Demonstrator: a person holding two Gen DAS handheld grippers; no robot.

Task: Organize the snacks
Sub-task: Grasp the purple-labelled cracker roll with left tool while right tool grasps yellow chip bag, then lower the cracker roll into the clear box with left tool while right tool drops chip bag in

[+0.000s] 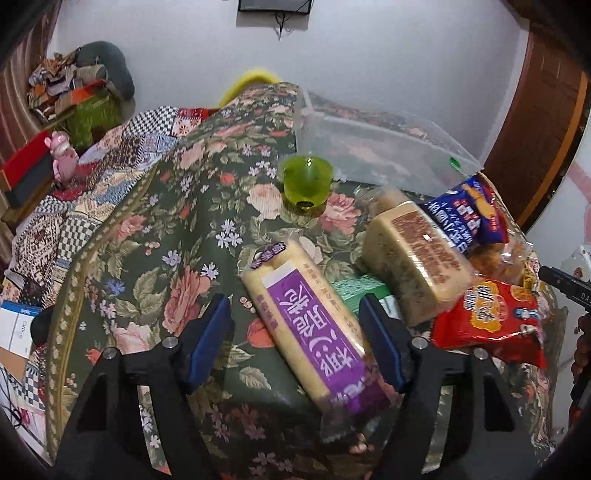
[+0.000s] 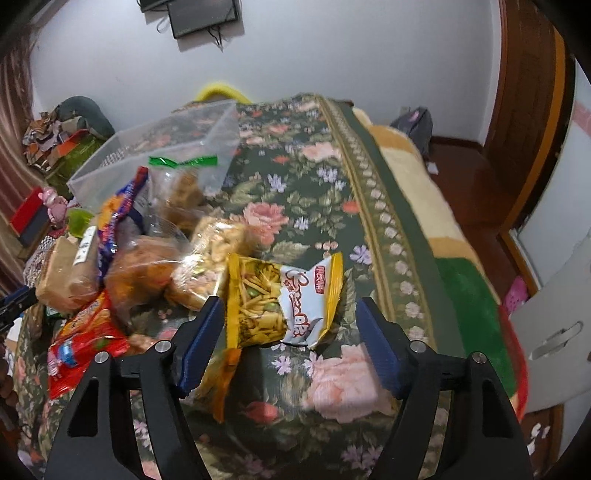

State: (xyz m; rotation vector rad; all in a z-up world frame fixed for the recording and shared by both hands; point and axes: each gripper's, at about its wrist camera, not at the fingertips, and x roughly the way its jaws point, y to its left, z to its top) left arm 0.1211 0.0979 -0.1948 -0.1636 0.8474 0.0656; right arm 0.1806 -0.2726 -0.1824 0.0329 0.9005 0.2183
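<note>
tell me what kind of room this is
Probably a bedroom in a home. The snacks lie on a floral blanket spread over what looks like a bed, a wall-mounted screen hangs above it, and a wooden door stands at the side.

A white wall (image 1: pixel 369 55) closes the far side of the room, with a dark screen (image 2: pixel 203 16) mounted high on it and cables hanging below. A brown wooden door (image 1: pixel 543 122) stands at the right edge, above reddish-brown floor (image 2: pixel 469 173). Striped curtains (image 1: pixel 14 110) hang at the left, beside a cluttered heap (image 1: pixel 74 85).
</note>
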